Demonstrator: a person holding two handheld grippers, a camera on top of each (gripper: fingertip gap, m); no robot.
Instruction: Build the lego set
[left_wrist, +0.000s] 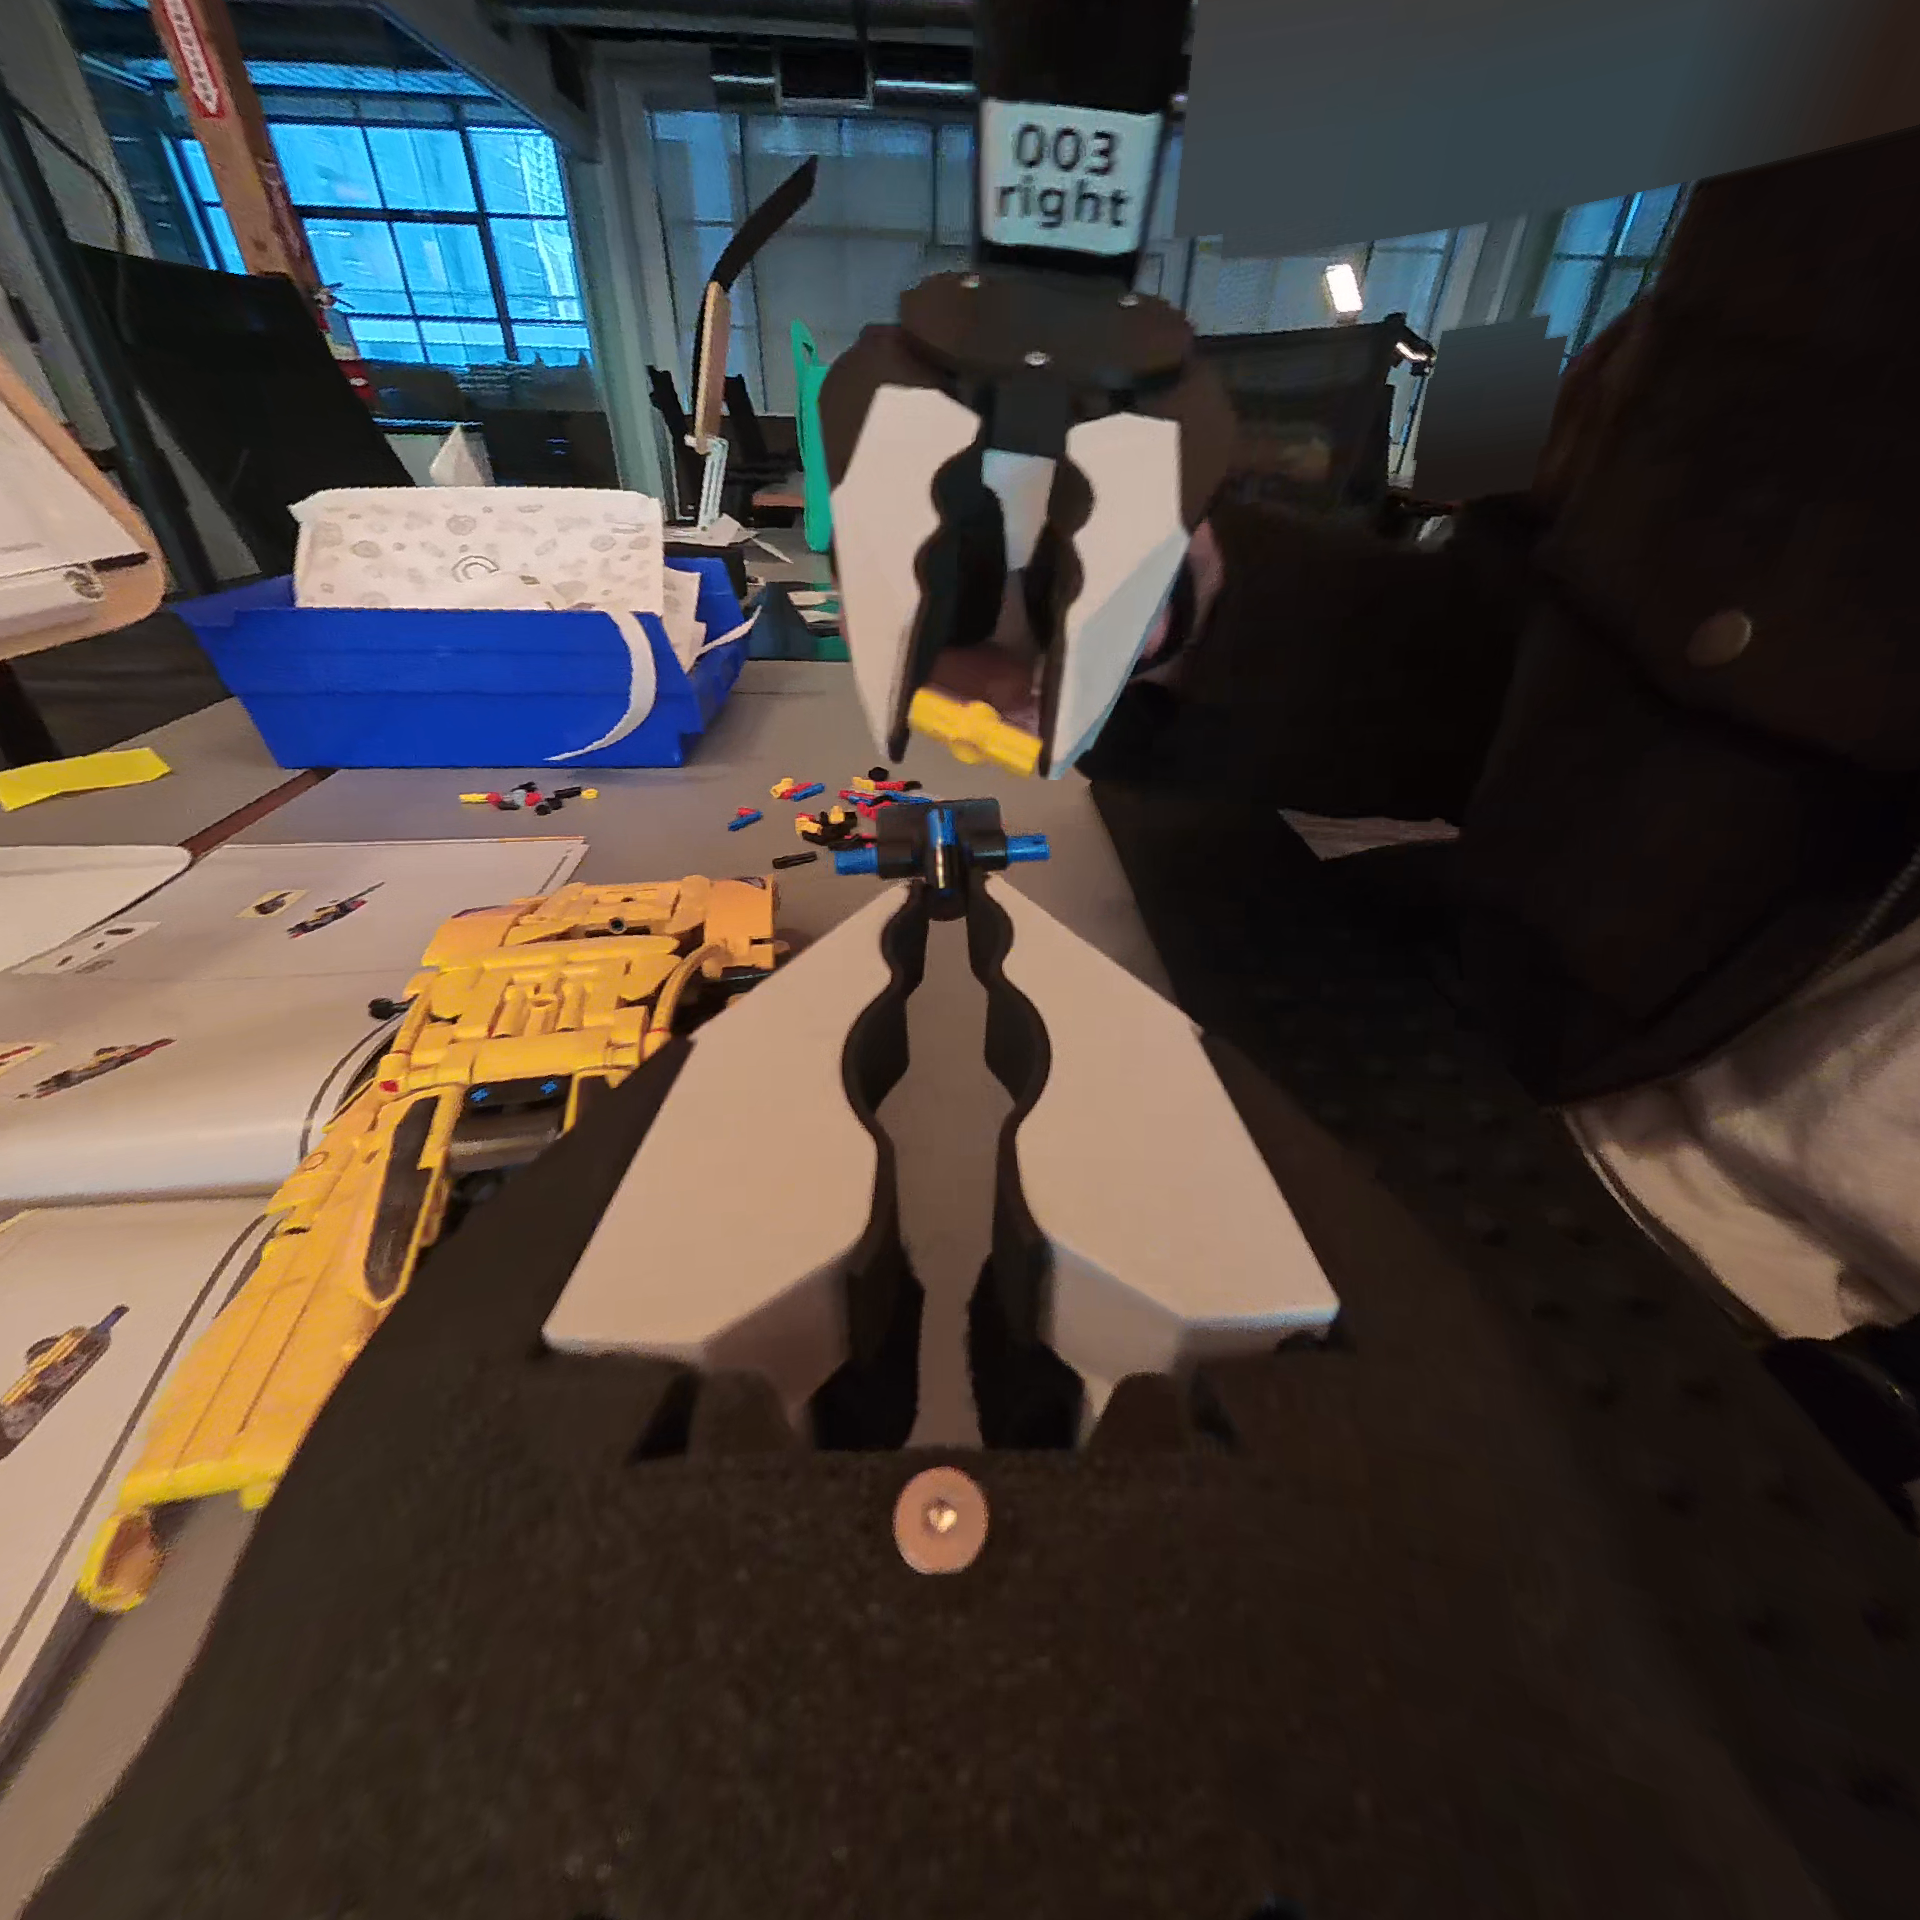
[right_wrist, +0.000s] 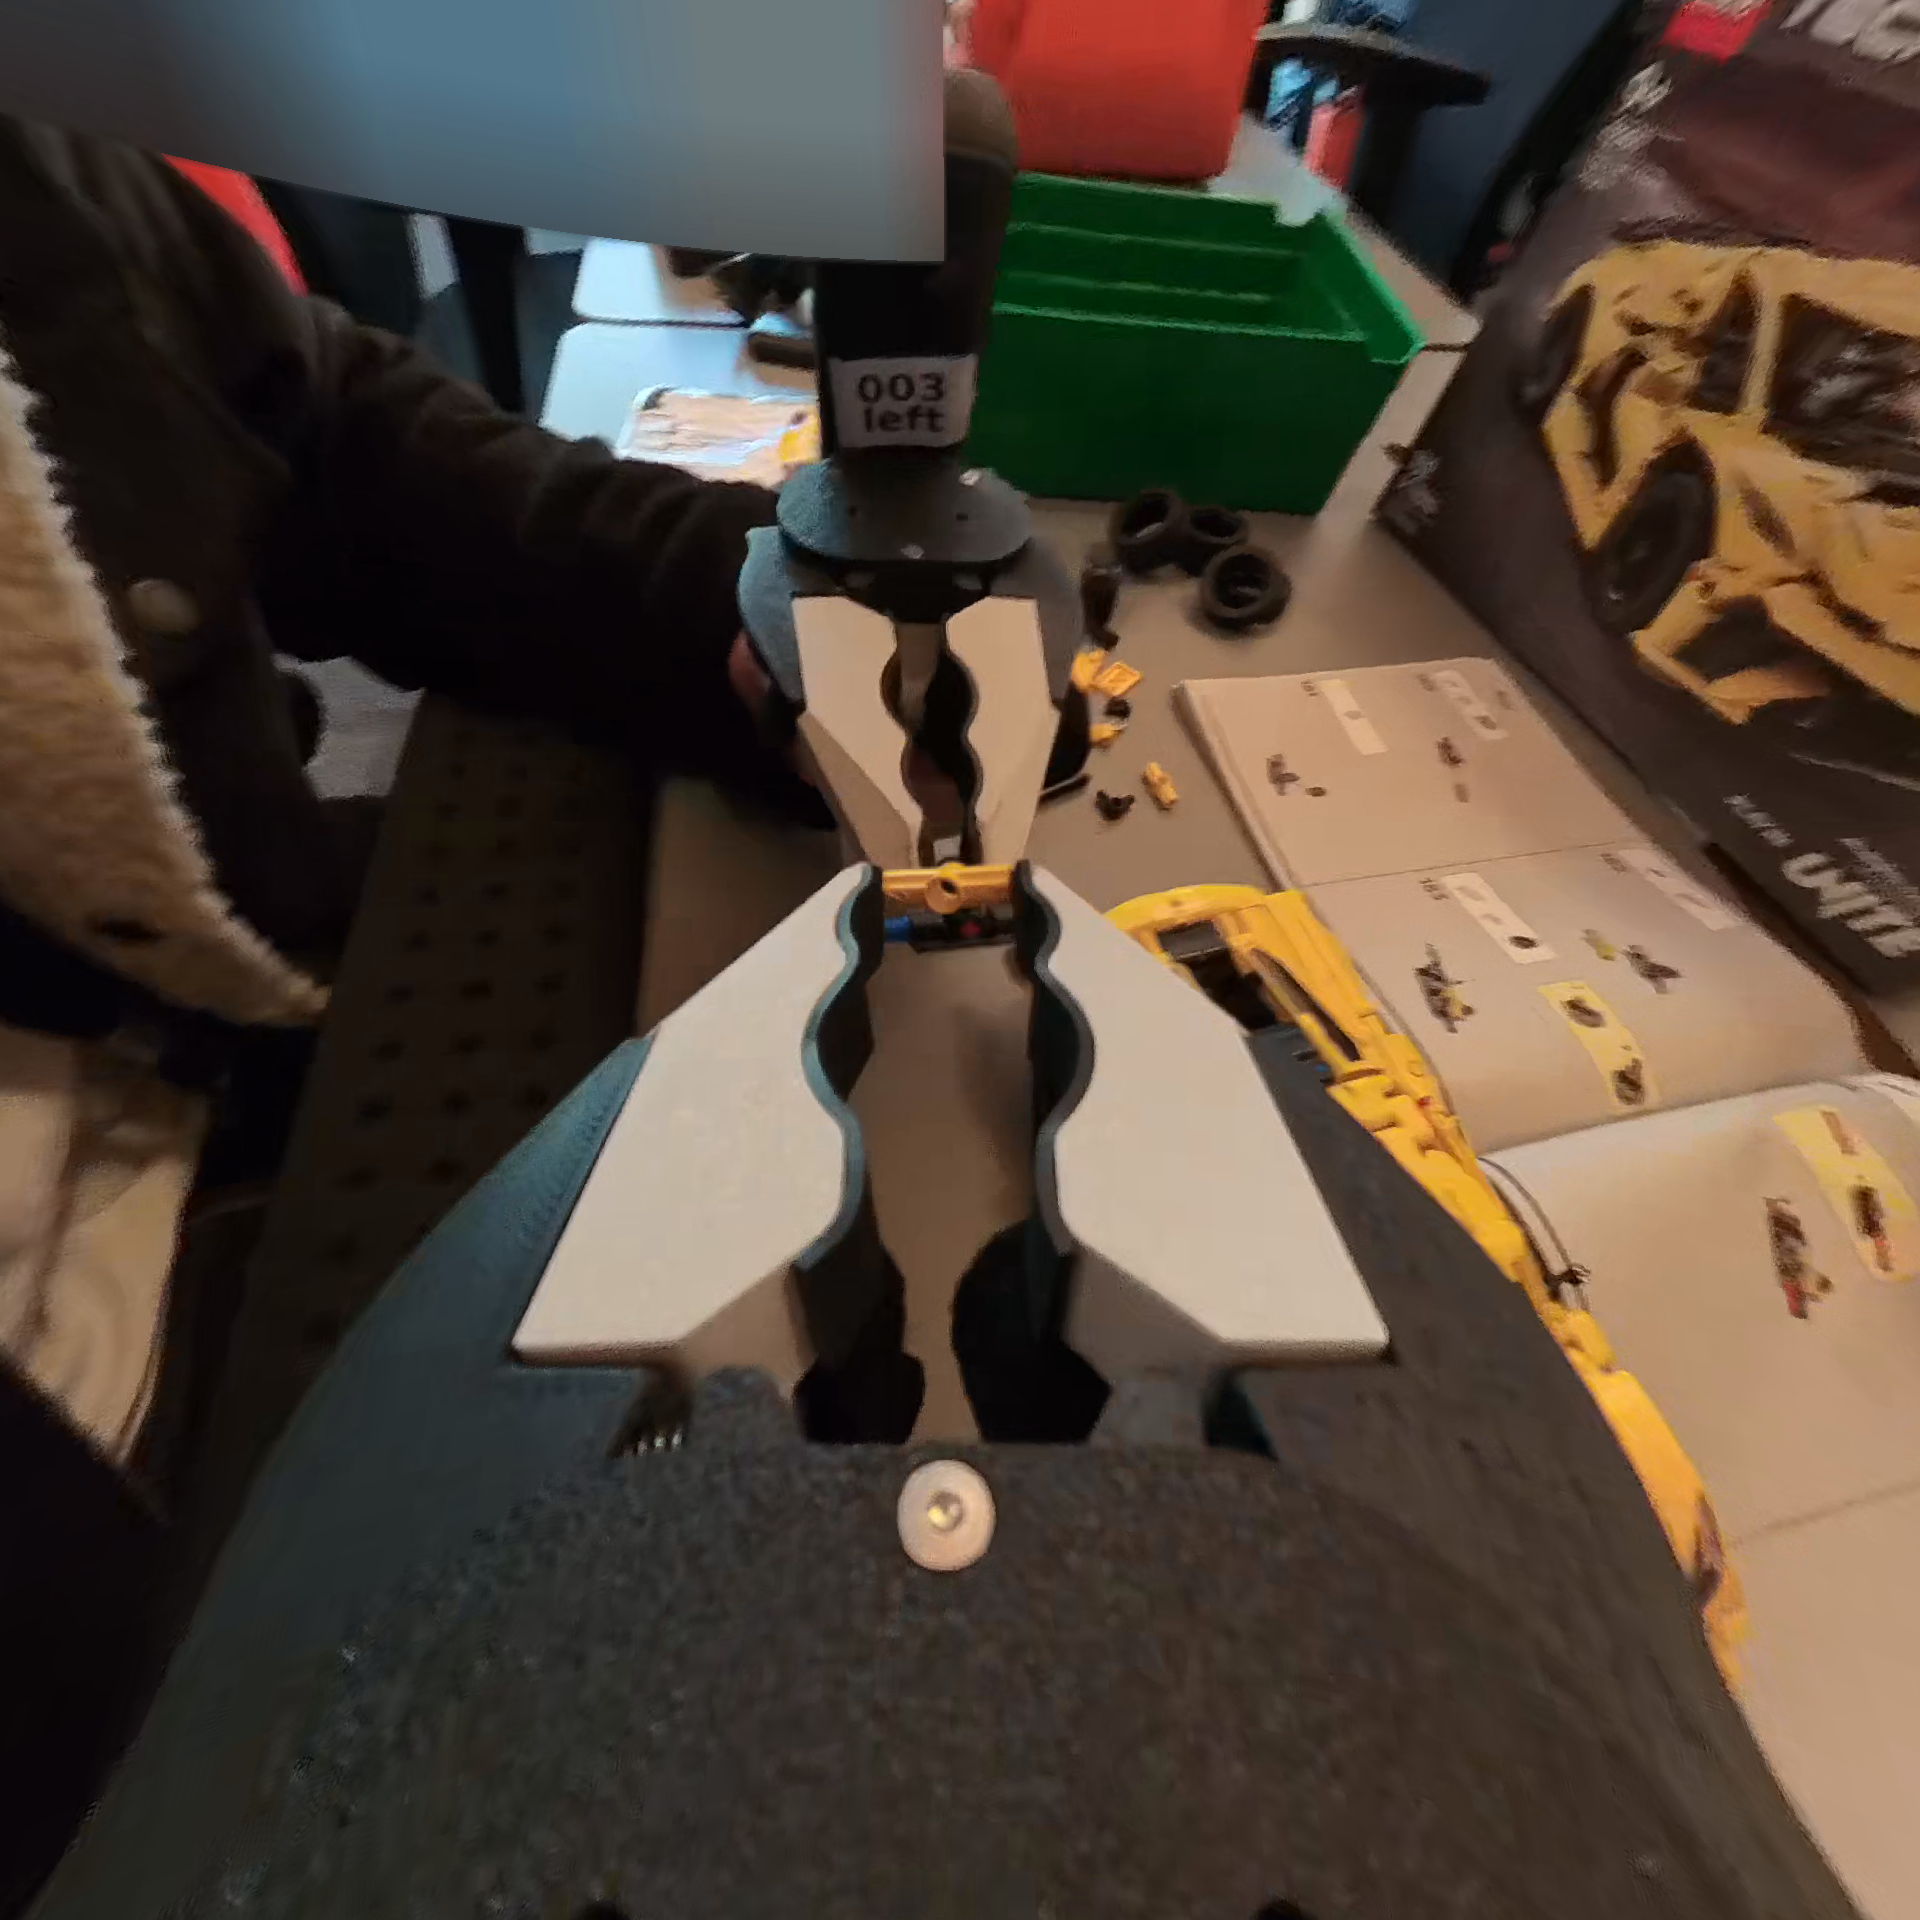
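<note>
My left gripper (left_wrist: 943, 891) is shut on a small black and blue lego assembly (left_wrist: 940, 840), held above the table. My right gripper (right_wrist: 943, 888) is shut on a yellow lego connector (right_wrist: 945, 886). In the left wrist view the right gripper (left_wrist: 971, 740) hangs just above and beyond the assembly with the yellow connector (left_wrist: 971, 729) across its tips. In the right wrist view the left gripper (right_wrist: 961, 847) faces mine, the black and blue assembly (right_wrist: 951, 928) just under the connector. The partly built yellow lego car (left_wrist: 468, 1060) lies on the table to the left; it also shows in the right wrist view (right_wrist: 1351, 1049).
Loose small lego pieces (left_wrist: 831, 805) lie beyond the car. A blue bin (left_wrist: 468, 675) holds paper bags. Open instruction booklets (right_wrist: 1507, 883) lie beside the car. Black tyres (right_wrist: 1205, 556), a green bin (right_wrist: 1174, 353) and the set's box (right_wrist: 1714, 499) stand farther off. A person's dark sleeve (right_wrist: 468, 540) is at left.
</note>
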